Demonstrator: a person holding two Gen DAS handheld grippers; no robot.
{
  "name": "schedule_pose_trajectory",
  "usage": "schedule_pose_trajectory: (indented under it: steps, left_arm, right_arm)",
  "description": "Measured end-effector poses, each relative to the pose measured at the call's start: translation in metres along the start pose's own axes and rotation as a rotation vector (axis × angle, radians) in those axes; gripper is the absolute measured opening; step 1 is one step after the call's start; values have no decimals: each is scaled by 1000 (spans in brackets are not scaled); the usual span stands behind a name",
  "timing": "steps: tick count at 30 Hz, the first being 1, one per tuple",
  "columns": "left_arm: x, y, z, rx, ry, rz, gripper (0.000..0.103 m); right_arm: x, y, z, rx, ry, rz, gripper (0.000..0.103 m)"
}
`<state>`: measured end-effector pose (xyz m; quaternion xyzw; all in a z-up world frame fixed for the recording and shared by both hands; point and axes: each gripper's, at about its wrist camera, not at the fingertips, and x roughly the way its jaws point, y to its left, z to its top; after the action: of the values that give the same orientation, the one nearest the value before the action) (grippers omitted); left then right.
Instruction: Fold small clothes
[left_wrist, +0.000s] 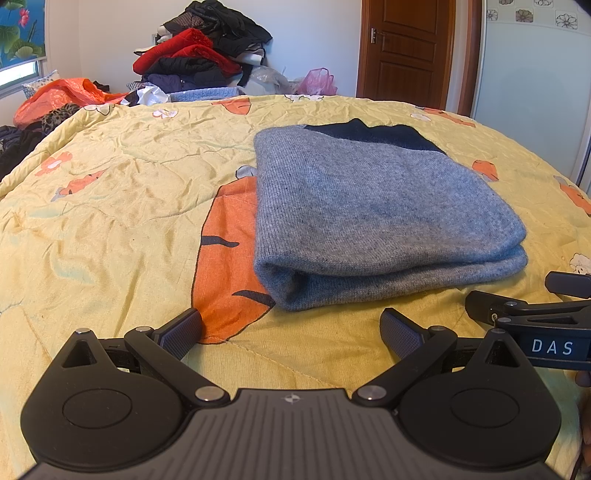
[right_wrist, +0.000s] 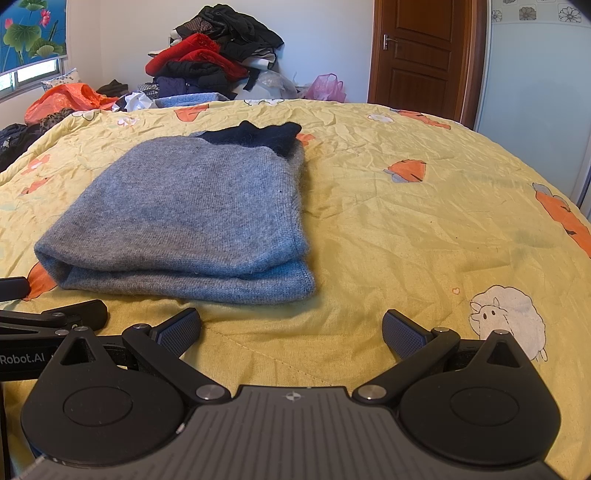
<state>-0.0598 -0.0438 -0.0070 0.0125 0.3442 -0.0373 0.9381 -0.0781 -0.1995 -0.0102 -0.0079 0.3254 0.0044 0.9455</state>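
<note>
Left view: folded grey knitted sweater (left_wrist: 384, 218) fills centre-right on the yellow quilt (left_wrist: 110, 221) — left gripper (left_wrist: 291, 328) wide open, empty. Right view: sweater centre-left, right gripper (right_wrist: 291, 328) equally spread, empty — probably square the edges, pressing gently.

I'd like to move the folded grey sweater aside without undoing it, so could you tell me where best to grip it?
Probably by the thick rolled fold along the near edge of the grey sweater, coming in low from the front. The layers stack there, so the left claw and the right claw, both open, could each pinch all of them together. The far edge shows a loose dark part.
</note>
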Motion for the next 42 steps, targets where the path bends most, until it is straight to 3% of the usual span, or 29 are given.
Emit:
schedule_pose_trajectory:
  steps: [21,24,28,30,34,39,42]
  left_arm:
    - [-3,-1,2,10,15,6,103]
    - [-17,1,-1,-30,-5,-2,103]
    - [-49,8,-5,-106,-107,-53,103]
    - [-60,8,-5,-105,-140,-34,103]
    - [-69,6,3,-83,-123,11,103]
    - [-71,10,3,-107,-55,-56,103]
    - [-70,10,0,-114,-39,-55,103]
  right_arm:
    - [-1,2,0,-1,2,2,103]
    - [-6,3,-2,-8,10,7,103]
    - [-20,2,-6,-2,22,-2,103]
    - [-27,-3,-8,25,24,18,103]
    - [-33,-14,-6,89,49,53,103]
    - [-38,-21,-1,121,41,49,103]
    - [-38,-21,2,117,47,60,103]
